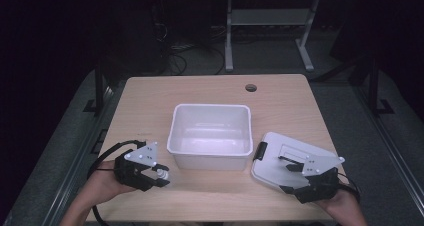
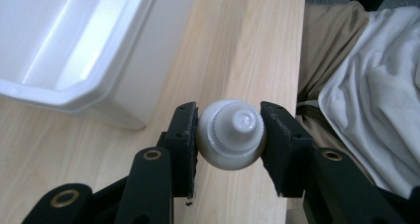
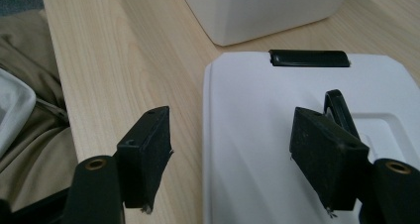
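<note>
Left gripper (image 2: 230, 135) jaws clamp a small white bottle (image 2: 231, 134), body mostly hidden; right gripper (image 3: 237, 154) jaws gape wide over the lid (image 3: 277, 135) on the wooden bench (image 1: 150, 101).

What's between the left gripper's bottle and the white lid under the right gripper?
In the high view, bare wood and the white plastic bin's near wall separate small white bottle and flat lid.

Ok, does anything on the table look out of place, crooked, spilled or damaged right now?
Only the flat white plastic lid: it lies off the empty white plastic tub, askew to the table edge. The open right gripper straddles its edge. The left gripper squarely clamps a small white round bottle. No spill or damage visible.
</note>
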A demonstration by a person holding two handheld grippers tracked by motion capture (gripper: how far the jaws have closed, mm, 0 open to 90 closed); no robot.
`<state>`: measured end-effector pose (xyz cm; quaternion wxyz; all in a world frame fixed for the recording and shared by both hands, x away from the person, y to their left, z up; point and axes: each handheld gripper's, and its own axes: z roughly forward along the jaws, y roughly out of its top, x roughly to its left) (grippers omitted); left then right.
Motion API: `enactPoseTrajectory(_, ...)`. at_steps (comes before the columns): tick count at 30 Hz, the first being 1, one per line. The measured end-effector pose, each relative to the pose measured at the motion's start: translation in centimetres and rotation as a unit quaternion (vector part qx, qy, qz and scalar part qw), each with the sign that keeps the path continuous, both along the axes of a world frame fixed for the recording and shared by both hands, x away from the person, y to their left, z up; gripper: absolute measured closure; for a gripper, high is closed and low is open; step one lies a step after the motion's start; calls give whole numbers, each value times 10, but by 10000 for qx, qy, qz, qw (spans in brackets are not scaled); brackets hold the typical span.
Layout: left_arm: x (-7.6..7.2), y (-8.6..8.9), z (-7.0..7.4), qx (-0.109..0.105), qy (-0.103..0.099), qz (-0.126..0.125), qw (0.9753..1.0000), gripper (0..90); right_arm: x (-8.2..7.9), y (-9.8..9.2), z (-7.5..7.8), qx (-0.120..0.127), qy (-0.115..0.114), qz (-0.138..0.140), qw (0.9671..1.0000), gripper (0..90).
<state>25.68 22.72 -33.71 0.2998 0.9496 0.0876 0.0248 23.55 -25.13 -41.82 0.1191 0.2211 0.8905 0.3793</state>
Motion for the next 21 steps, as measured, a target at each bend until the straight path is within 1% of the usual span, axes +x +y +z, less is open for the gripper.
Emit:
enactPoseTrajectory(1,2,0,5,15,-2,-21,10000,598,0,0,0,21,2,-4,10000,316)
enactPoseTrajectory(3,3,-1,7,23,-7,-39,10000,599,0,0,0,16,-3,-11,10000,315)
enactPoseTrajectory(6,7,-1,16,-52,10,-57,10000,598,0,-1,1,15,-17,1,10000,315)
enactPoseTrajectory(8,10,-2,21,-52,-6,-69,10000,599,-1,-1,1,21,-26,-3,10000,315)
enactPoseTrajectory(10,12,-3,25,-98,-1,-74,9999,598,-1,-2,1,30,-29,-10,10000,314)
enactPoseTrajectory(13,16,-6,31,-69,-42,-87,9999,598,0,-2,1,32,-11,-25,10000,311)
enactPoseTrajectory(14,16,-6,31,-69,-42,-87,9999,598,0,-2,1,32,-11,-25,10000,311)
enactPoseTrajectory(17,22,-9,39,-42,-84,-92,9999,598,0,-2,0,58,14,-33,10000,309)
enactPoseTrajectory(18,22,-9,39,-42,-84,-92,9999,598,0,-2,0,61,10,-26,10000,310)
enactPoseTrajectory(21,30,-11,47,-15,-110,-92,9999,598,0,-3,0,67,16,-24,10000,309)
